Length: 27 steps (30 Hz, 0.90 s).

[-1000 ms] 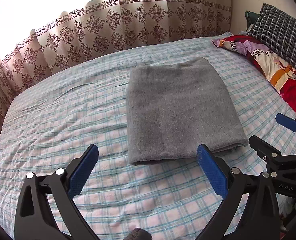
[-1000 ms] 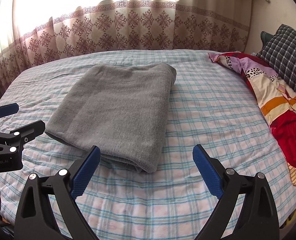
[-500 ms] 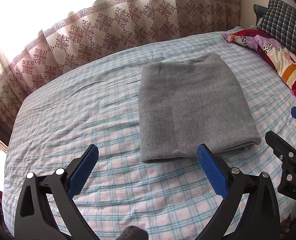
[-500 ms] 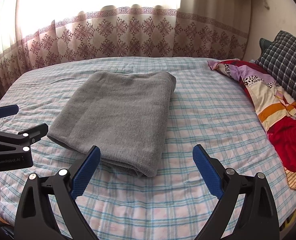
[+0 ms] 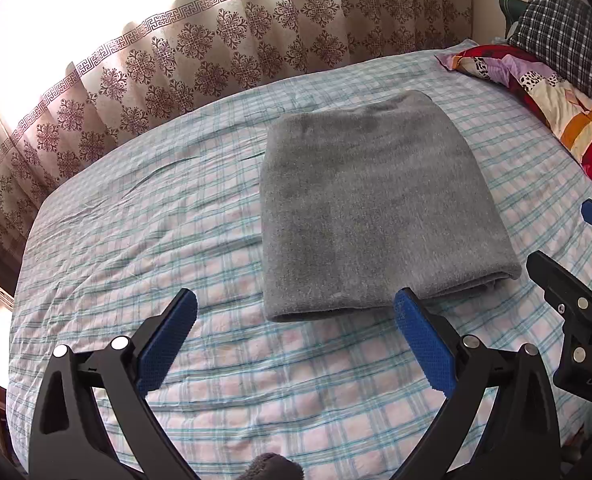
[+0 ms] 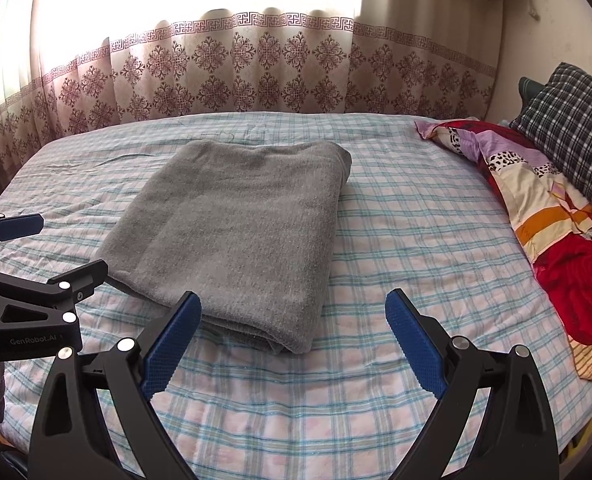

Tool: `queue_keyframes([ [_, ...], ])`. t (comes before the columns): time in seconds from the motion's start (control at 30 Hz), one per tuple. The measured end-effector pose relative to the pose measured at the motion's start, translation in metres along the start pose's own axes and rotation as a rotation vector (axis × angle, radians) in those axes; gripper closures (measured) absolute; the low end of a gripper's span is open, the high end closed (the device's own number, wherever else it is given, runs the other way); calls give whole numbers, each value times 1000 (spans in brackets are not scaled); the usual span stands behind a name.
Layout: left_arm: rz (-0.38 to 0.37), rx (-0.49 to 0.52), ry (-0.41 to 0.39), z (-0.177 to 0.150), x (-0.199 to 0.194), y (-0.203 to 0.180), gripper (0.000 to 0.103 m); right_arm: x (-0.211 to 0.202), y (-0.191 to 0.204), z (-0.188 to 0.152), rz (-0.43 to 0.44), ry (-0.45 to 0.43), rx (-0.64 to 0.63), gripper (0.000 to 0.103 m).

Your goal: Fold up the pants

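The grey pants (image 5: pixel 372 208) lie folded into a flat rectangle on the checked bed sheet (image 5: pixel 136 240), also seen from the right wrist as grey pants (image 6: pixel 236 224). My left gripper (image 5: pixel 296 344) hangs open in front of the fold's near edge, nothing between its blue pads. My right gripper (image 6: pixel 292 344) is open too, just short of the near right corner, holding nothing. Each gripper shows in the other's view: the right gripper (image 5: pixel 568 264) at the right edge, the left gripper (image 6: pixel 52 252) at the left edge.
A colourful quilt (image 6: pixel 556 236) and a dark plaid pillow (image 6: pixel 572 128) lie at the bed's right end. A patterned curtain (image 6: pixel 236 76) runs along the far side. Bare sheet (image 6: pixel 416 216) lies between the pants and the quilt.
Both grippers have drawn back a little and risen from the pants, staying open. The left view has swung slightly, so the pants sit a bit further right in it. The pants have not moved.
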State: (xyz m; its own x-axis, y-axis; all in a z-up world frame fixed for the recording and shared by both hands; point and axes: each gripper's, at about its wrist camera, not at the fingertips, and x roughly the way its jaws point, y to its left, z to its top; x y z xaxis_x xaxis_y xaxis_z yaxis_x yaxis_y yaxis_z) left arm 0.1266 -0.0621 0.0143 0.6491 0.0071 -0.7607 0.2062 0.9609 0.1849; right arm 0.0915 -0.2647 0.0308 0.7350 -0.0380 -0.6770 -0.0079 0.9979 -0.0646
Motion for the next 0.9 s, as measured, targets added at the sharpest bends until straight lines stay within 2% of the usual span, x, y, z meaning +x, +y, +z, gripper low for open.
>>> queue_keyframes([
  [0.9, 0, 32, 11, 1, 5, -8, 3, 4, -1, -2, -1, 9, 7, 10],
])
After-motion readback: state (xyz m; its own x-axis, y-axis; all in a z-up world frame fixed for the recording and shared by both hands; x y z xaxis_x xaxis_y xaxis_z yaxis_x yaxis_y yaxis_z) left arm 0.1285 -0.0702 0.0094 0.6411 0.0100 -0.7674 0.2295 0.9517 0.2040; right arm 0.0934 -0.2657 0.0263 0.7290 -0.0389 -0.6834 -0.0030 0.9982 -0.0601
